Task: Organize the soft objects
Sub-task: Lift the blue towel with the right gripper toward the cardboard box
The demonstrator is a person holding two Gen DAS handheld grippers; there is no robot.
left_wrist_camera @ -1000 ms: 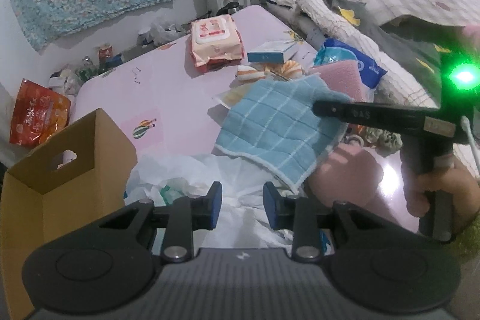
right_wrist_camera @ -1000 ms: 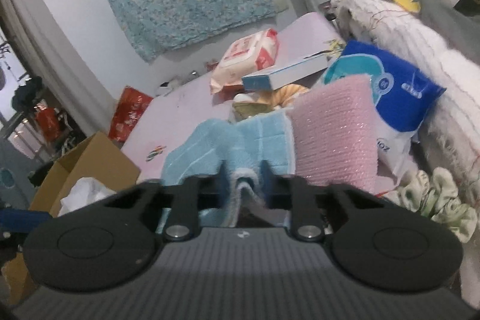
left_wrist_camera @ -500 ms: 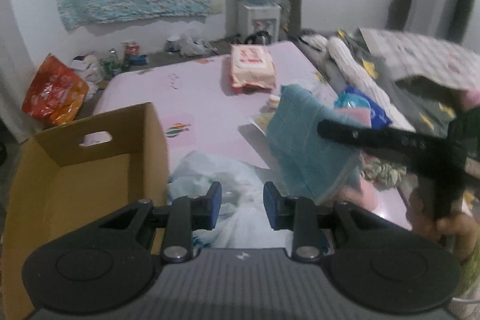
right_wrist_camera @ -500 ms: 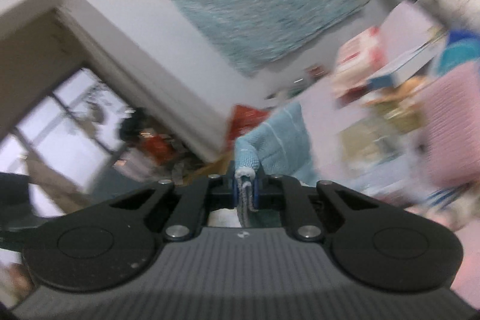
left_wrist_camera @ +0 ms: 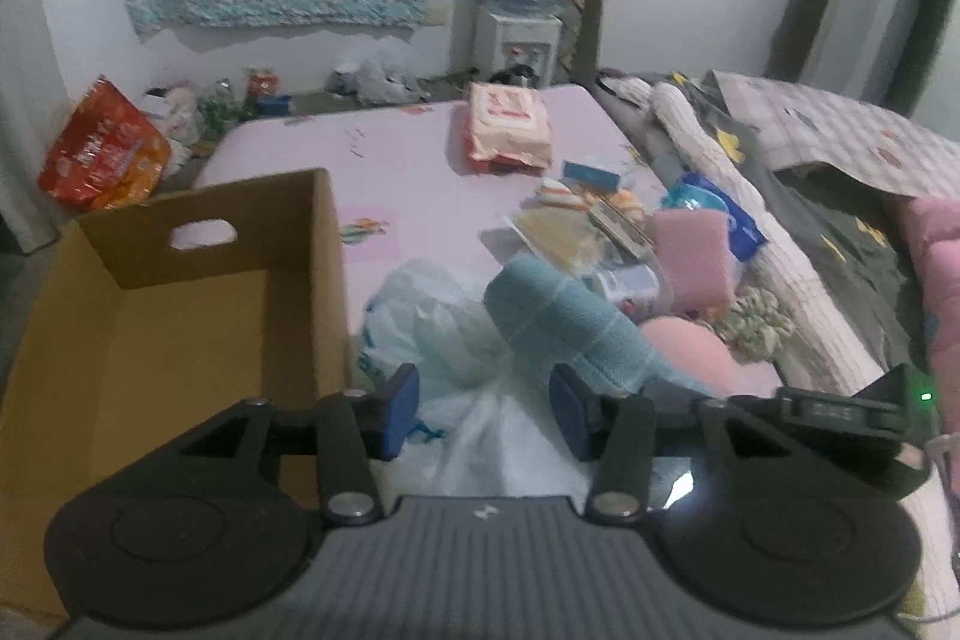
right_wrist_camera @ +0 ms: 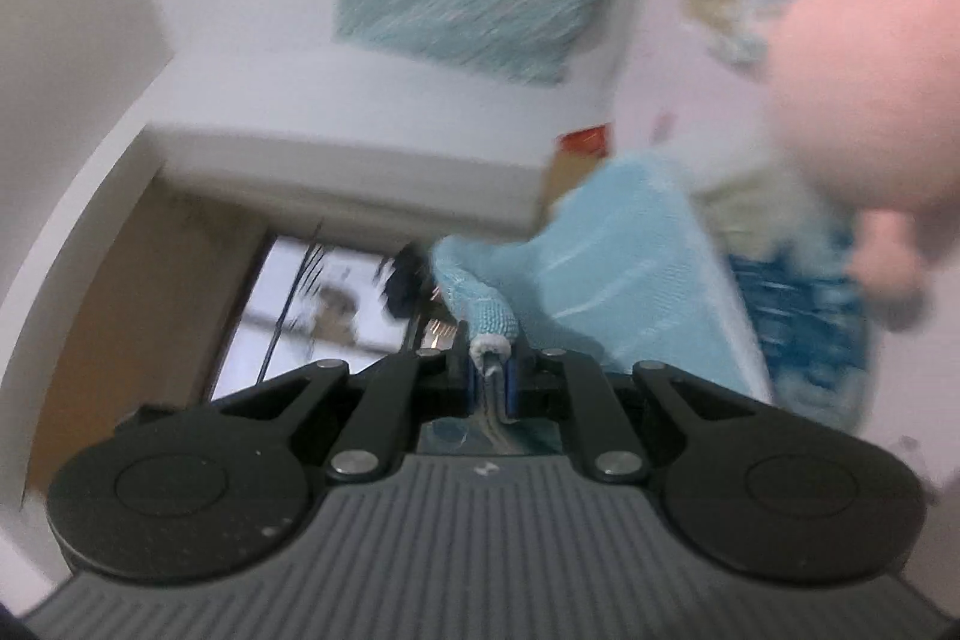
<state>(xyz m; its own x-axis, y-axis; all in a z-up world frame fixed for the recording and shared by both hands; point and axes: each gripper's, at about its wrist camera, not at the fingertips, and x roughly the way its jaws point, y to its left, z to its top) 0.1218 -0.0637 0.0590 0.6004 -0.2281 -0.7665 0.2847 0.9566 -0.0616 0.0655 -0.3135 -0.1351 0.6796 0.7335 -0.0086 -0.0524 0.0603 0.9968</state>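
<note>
Beside the bed [left_wrist_camera: 420, 172], a cardboard box [left_wrist_camera: 180, 316] is sitting apparently bare inside. Right gripper [right_wrist_camera: 492, 370] is pinching the blue towel [left_wrist_camera: 564, 322], hanging over a white plastic bag [left_wrist_camera: 432, 316]. Left gripper [left_wrist_camera: 483, 412] is spread, grasping nothing. Package writing is unreadable.

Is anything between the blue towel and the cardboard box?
The blue towel, clamped in the right gripper, hangs right of the cardboard box. Only the box's near wall and the open left gripper lie between.
</note>
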